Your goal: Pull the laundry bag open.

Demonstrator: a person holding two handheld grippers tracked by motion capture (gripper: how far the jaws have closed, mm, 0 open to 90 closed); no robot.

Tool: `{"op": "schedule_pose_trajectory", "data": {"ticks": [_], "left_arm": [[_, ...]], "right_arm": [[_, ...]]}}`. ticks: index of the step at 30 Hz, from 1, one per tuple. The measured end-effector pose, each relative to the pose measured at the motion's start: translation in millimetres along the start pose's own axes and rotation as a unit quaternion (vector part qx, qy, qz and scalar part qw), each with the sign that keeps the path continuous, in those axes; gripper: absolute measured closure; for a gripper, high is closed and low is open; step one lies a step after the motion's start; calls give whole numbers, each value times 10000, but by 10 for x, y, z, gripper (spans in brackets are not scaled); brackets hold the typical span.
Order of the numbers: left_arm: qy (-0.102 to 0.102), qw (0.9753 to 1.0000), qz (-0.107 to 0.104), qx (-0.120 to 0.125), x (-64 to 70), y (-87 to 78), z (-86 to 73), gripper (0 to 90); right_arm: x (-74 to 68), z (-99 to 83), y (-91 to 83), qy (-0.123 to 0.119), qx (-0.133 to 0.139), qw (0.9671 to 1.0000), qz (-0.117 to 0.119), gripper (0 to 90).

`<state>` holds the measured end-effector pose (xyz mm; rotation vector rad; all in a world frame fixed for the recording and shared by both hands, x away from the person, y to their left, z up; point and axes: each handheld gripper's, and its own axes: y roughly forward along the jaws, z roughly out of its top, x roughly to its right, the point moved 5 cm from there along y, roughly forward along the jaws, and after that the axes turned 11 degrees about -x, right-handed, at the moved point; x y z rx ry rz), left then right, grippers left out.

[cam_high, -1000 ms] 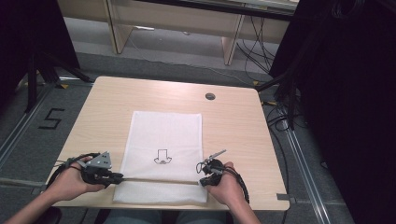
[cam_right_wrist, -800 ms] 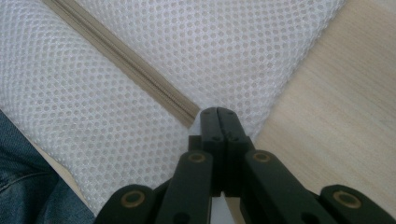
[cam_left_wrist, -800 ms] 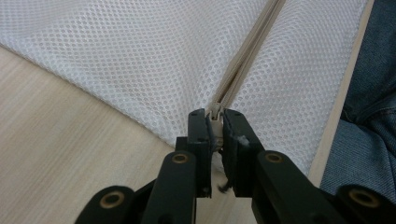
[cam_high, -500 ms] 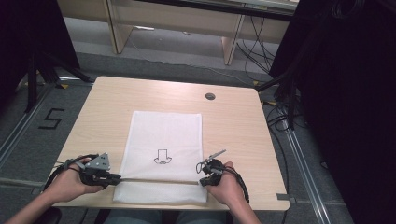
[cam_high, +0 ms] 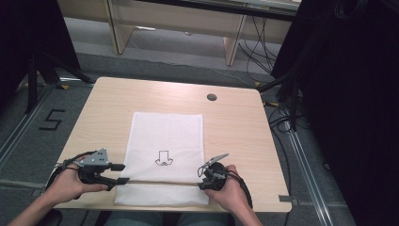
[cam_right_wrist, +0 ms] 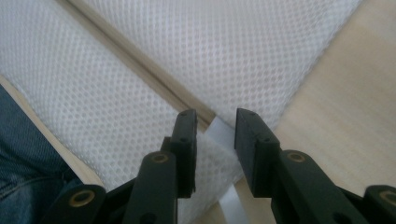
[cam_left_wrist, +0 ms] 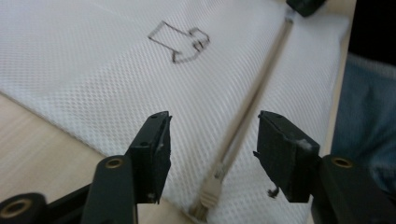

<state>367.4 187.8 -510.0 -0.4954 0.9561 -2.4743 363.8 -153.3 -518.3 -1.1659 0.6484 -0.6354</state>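
Observation:
A white mesh bag [cam_high: 164,136] lies flat on the wooden table [cam_high: 235,127], with a small black drawing [cam_high: 163,159] printed on it. A beige zipper [cam_high: 160,182] crosses its near end. My left gripper [cam_high: 124,173] is open at the bag's left edge. In the left gripper view its jaws [cam_left_wrist: 212,135] straddle the zipper pull [cam_left_wrist: 210,191] without touching it. My right gripper [cam_high: 201,181] is at the zipper's right end. In the right gripper view its jaws [cam_right_wrist: 215,126] stand close together on a white tab [cam_right_wrist: 219,135] and a fold of the mesh [cam_right_wrist: 233,46].
A round dark grommet [cam_high: 211,97] is set in the tabletop at the far right. The table's front edge runs just behind both hands, and the person's jeans [cam_left_wrist: 364,116] are below it. Cables lie on the floor to the right of the table.

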Motion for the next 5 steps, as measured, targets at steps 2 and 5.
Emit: {"op": "schedule_pose_trajectory", "data": {"ticks": [2, 5], "left_arm": [[-296, 9994, 51, 174, -67, -27, 31, 382], [-628, 9970, 254, 367, -177, -67, 41, 369]], "right_arm": [[18, 15, -43, 52, 152, 9999, -42, 674], [72, 35, -69, 94, 364, 9992, -95, 657]]}}
